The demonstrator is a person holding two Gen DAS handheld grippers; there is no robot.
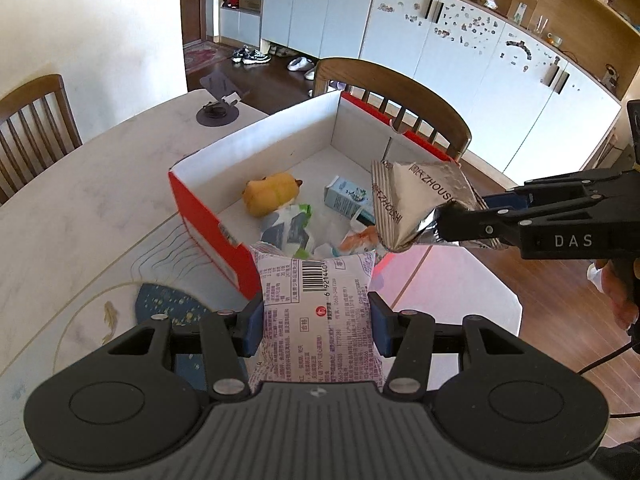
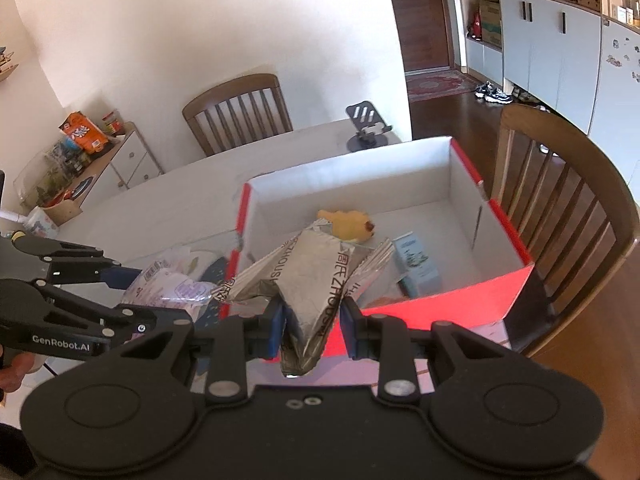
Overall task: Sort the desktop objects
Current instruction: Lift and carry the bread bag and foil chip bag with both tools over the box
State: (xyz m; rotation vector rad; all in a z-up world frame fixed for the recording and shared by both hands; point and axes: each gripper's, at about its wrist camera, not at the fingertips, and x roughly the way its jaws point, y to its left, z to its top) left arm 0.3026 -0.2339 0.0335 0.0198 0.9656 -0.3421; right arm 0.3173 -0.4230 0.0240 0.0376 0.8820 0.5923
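My left gripper (image 1: 316, 326) is shut on a pale purple snack packet (image 1: 316, 304) with a barcode, held just before the near wall of the red box (image 1: 208, 216). My right gripper (image 2: 312, 320) is shut on a crumpled silver foil packet (image 2: 316, 276), which hangs above the box's near right corner; that foil packet (image 1: 408, 204) and the right gripper (image 1: 440, 224) show at the right of the left wrist view. The purple packet (image 2: 176, 284) and left gripper (image 2: 148, 320) appear at the left of the right wrist view. Inside the box lie a yellow plush toy (image 1: 272, 196), a light blue carton (image 1: 344, 198) and several wrappers.
The white table (image 1: 80, 208) carries a dark phone stand (image 1: 218, 112) at its far end. Wooden chairs stand behind the box (image 1: 400, 96) and at the far left (image 1: 36, 120). A blue fish-patterned mat (image 1: 164, 308) lies under my left gripper. A hand (image 1: 620, 292) grips the right tool.
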